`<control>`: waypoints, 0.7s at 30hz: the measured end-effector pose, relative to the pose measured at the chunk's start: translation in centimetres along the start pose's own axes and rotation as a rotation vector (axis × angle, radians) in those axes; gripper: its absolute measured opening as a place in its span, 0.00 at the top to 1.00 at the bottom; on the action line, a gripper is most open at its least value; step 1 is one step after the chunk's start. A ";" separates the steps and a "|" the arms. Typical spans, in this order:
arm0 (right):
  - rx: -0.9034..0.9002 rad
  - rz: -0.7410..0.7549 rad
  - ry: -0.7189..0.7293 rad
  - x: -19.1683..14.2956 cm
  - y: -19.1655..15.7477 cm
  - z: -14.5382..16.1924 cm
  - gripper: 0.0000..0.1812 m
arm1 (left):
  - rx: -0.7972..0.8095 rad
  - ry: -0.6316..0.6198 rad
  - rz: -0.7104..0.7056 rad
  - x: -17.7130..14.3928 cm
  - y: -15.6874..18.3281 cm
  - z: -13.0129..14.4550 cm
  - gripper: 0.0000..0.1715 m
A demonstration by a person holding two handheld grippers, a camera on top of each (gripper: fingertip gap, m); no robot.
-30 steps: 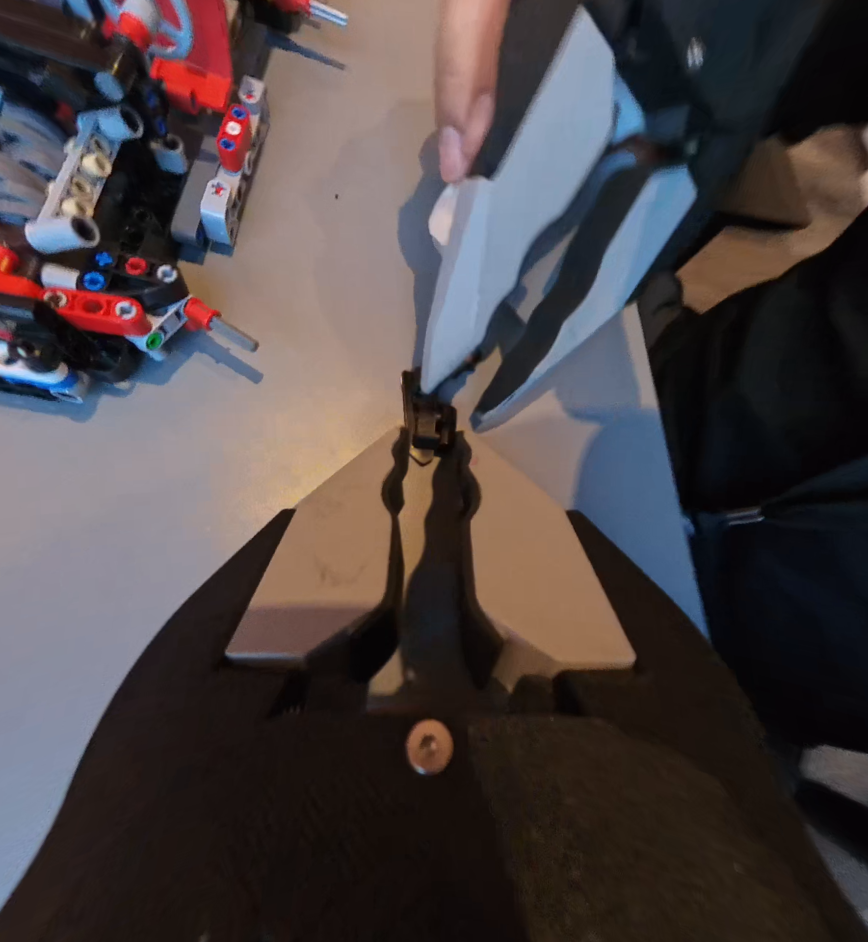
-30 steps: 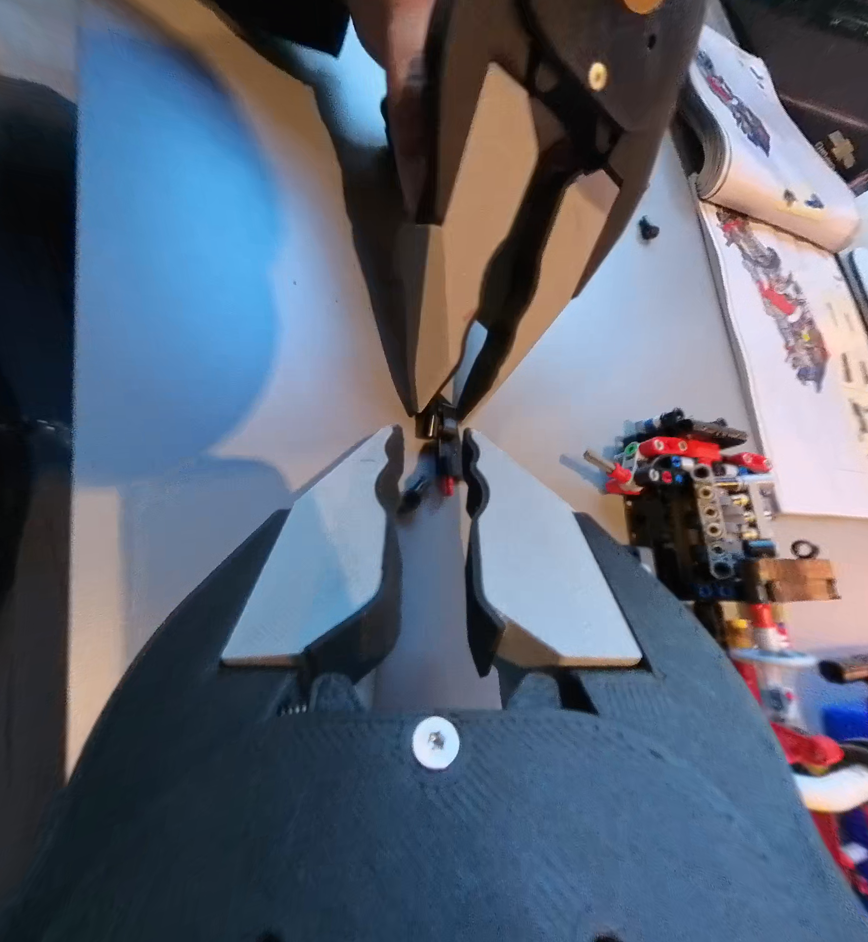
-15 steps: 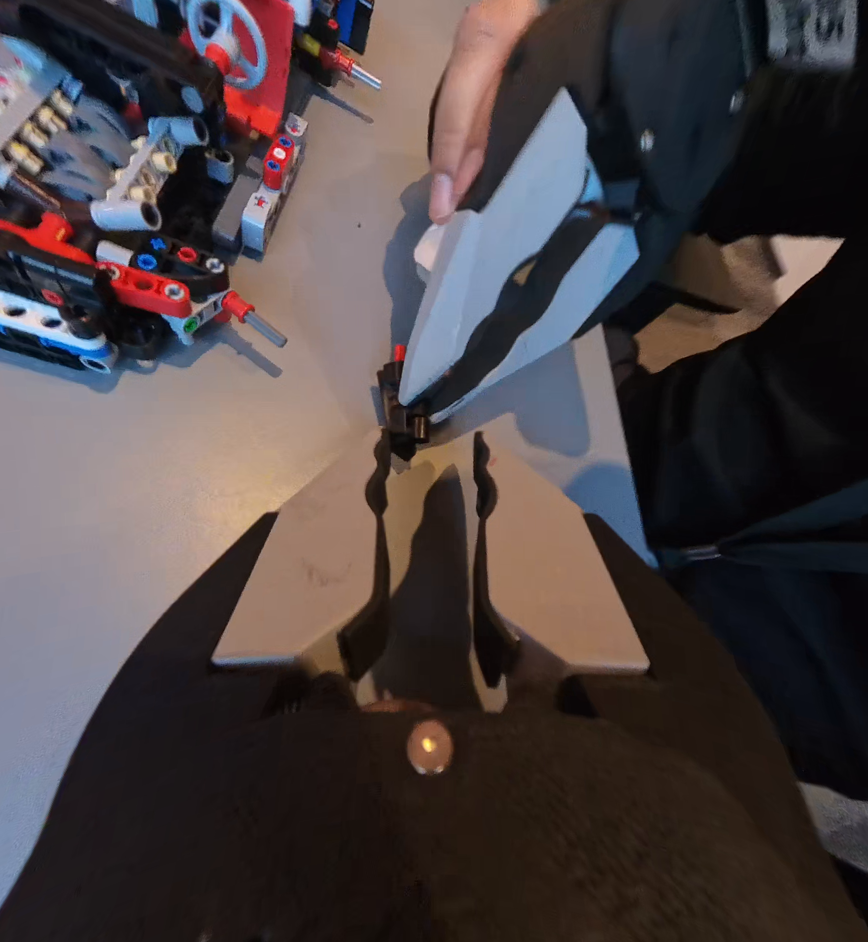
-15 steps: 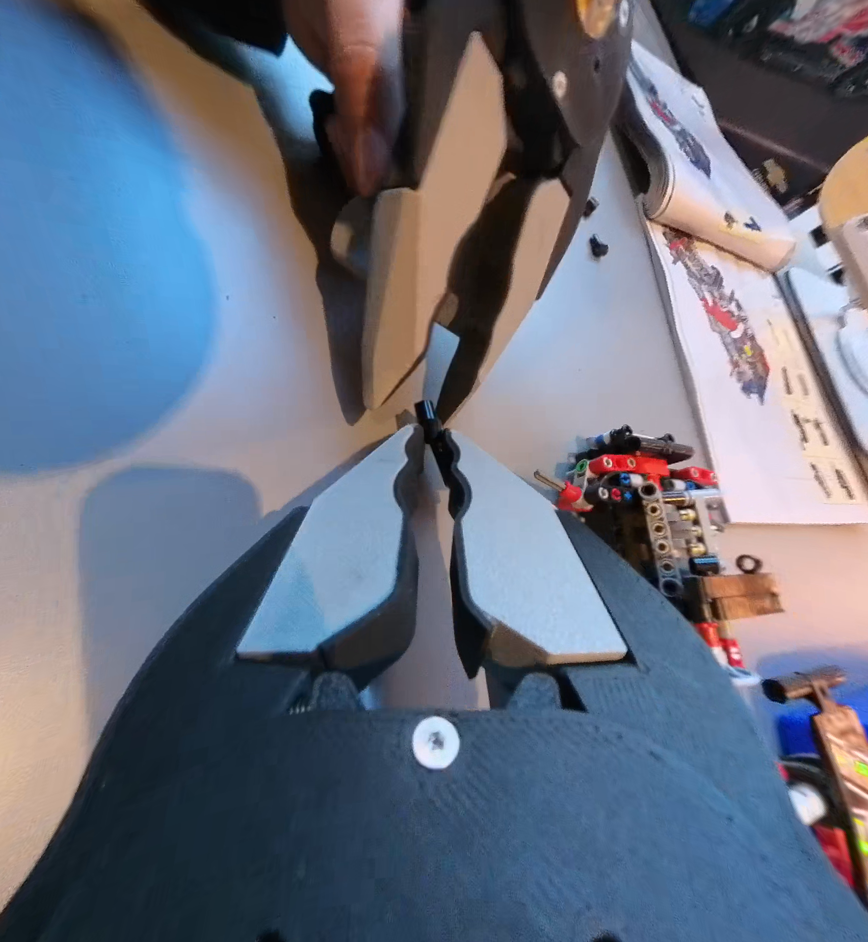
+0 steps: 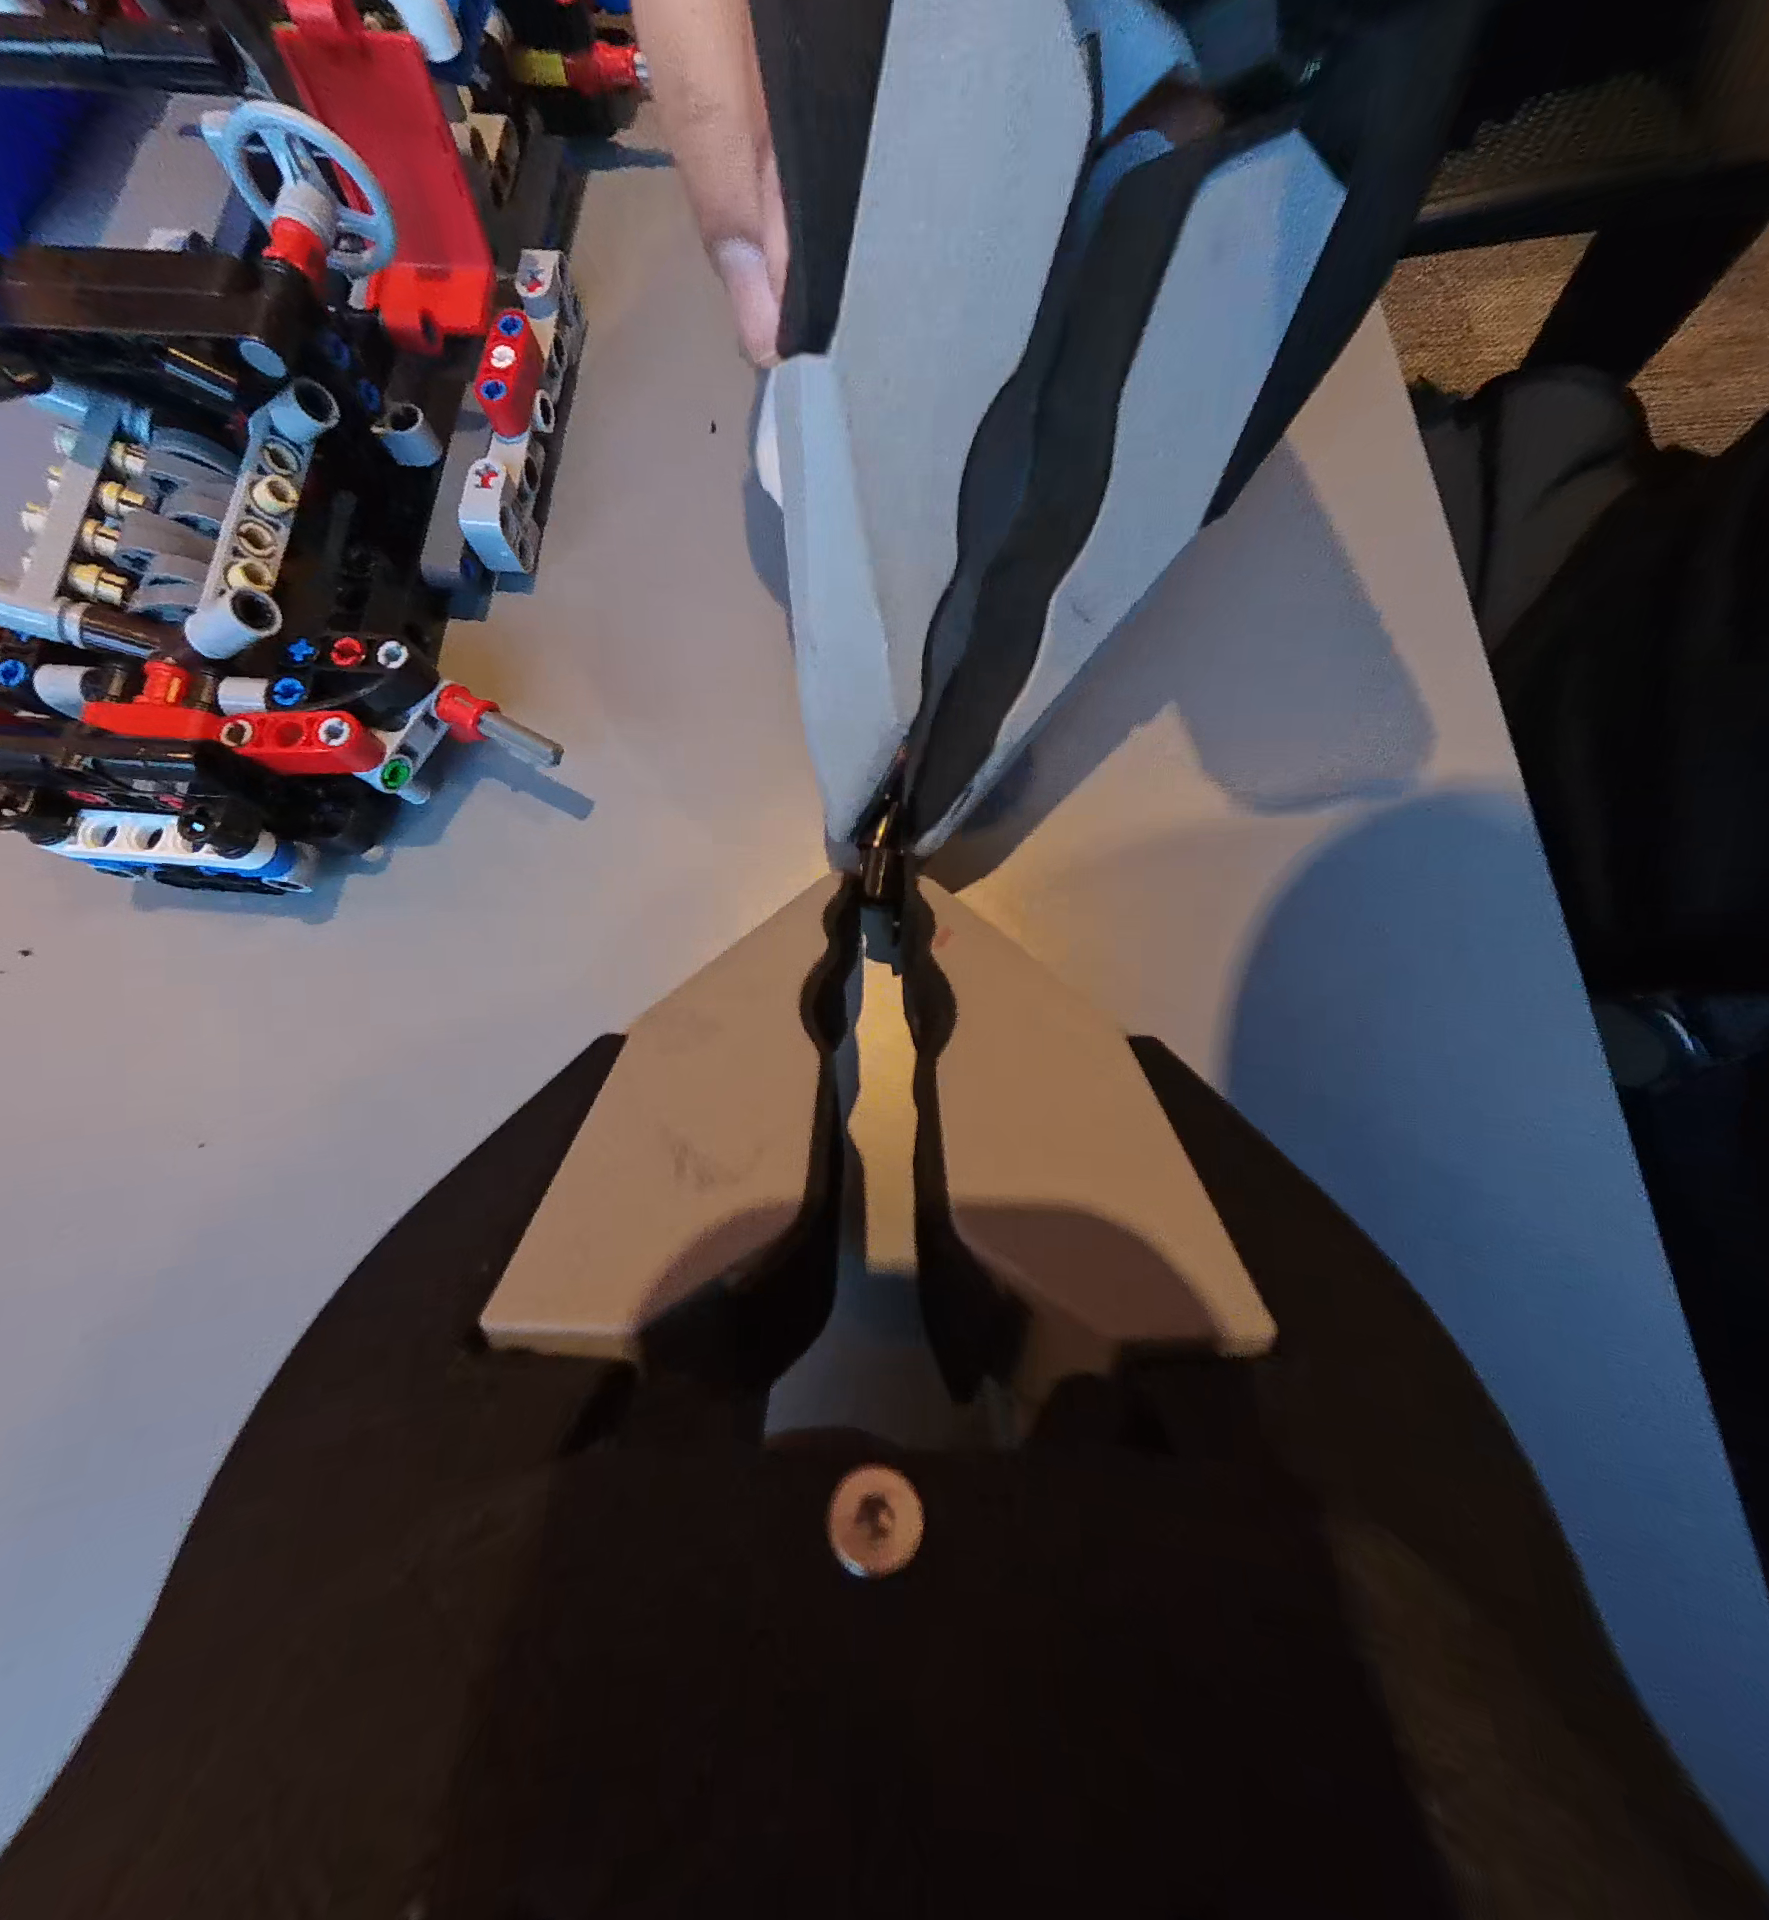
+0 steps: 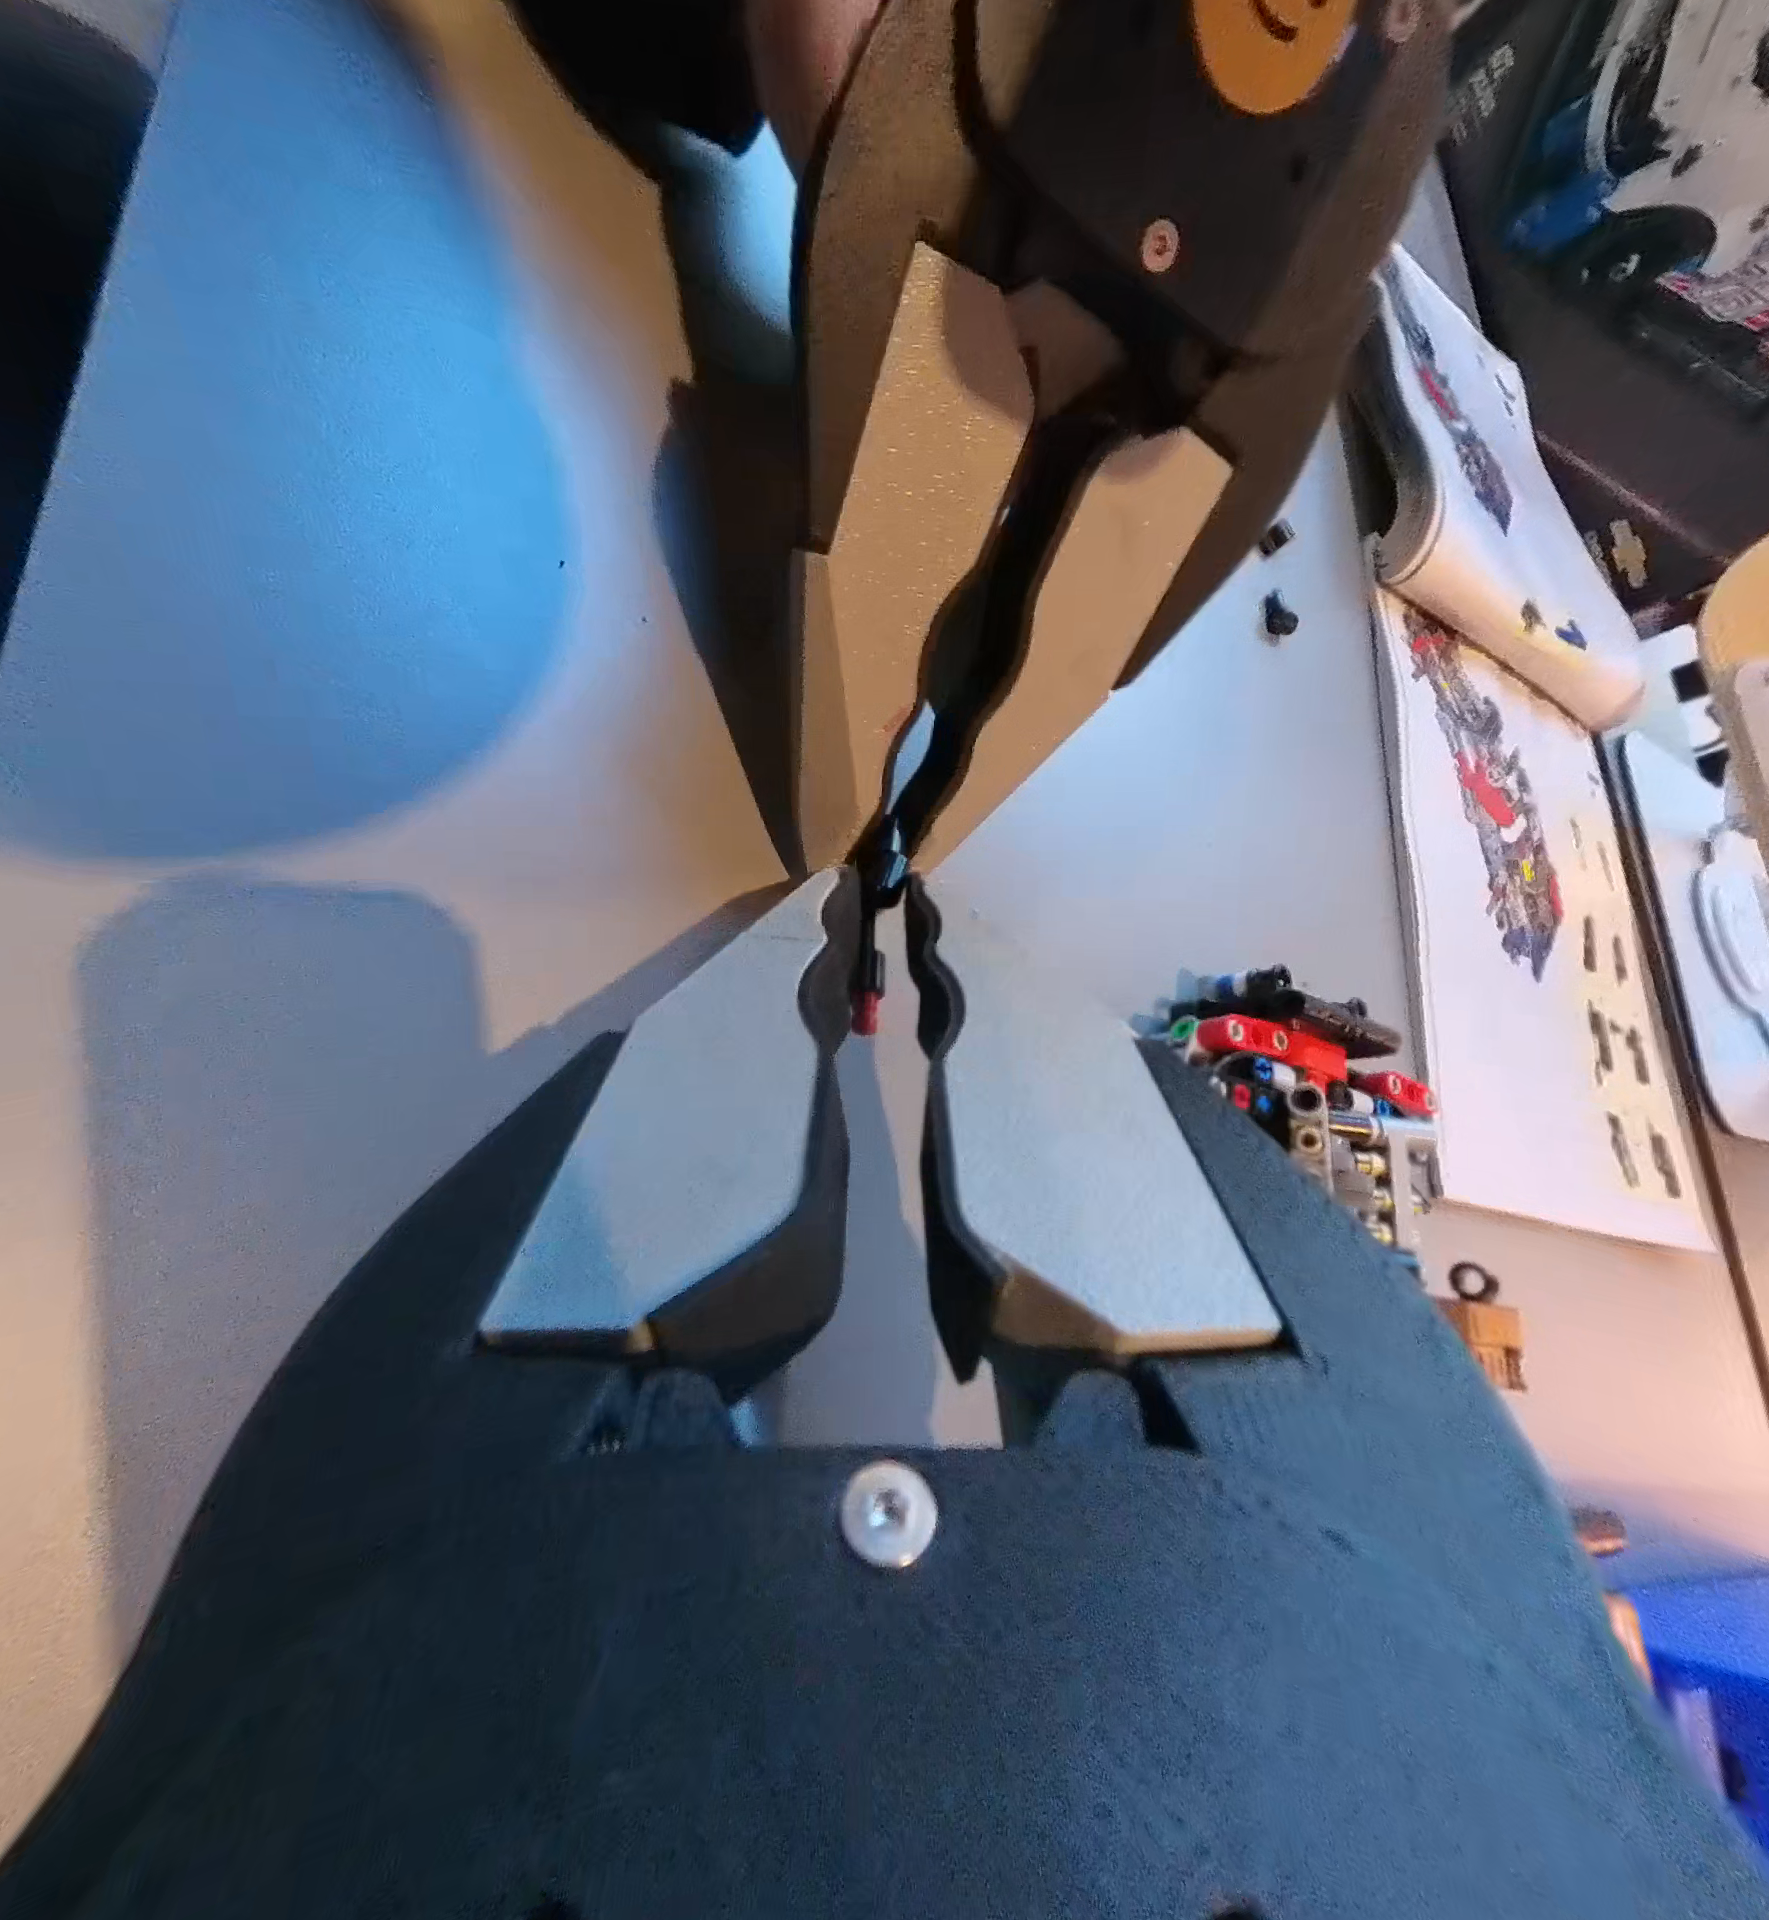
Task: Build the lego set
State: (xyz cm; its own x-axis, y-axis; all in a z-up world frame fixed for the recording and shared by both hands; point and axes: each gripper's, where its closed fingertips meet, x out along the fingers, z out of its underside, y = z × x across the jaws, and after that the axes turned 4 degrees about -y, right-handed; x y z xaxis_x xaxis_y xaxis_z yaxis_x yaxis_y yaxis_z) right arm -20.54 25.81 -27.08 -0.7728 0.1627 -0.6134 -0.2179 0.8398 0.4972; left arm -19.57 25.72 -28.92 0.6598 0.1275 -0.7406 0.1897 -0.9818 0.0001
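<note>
A pale table (image 5: 184, 1091) fills most of both views, and its edge runs down the right side of the left wrist view. The half-built model (image 5: 225, 520), a dense block of black, grey, red and blue parts with a pale wheel on top, sits at the upper left of that view; in the right wrist view it (image 6: 1306, 1091) shows at centre right, partly behind that gripper's body. Open instruction pages (image 6: 1514, 935) lie flat along the right edge there. The left gripper (image 5: 880, 914) and the right gripper (image 5: 885, 821) meet tip to tip at frame centre, both sets of fingers nearly closed on one small black piece (image 5: 878, 868). In the right wrist view the piece (image 6: 875, 935) ends in a red tip between the right gripper (image 6: 875, 904) fingers.
</note>
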 end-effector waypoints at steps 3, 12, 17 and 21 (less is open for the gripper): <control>0.005 -0.057 0.016 0.0 -0.2 -0.2 0.97 | -0.016 0.003 0.031 -0.1 0.3 0.0 0.98; -0.052 -0.200 0.115 -0.2 -1.6 -1.1 0.97 | 0.025 0.001 0.116 -0.4 1.7 0.4 0.98; 0.134 -0.190 0.077 0.1 -0.8 -0.9 0.98 | -0.027 0.003 0.089 -0.4 1.1 0.4 0.98; 0.201 -0.131 0.049 0.5 -0.6 -0.6 0.97 | -0.076 0.004 0.070 -0.4 0.7 0.4 0.98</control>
State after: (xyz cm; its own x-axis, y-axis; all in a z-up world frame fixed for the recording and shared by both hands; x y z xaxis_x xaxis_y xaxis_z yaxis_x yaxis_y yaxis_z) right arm -21.20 25.07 -27.31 -0.7748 0.0242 -0.6317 -0.1991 0.9391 0.2802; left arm -19.99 24.92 -28.85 0.6763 0.0596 -0.7342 0.1975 -0.9749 0.1028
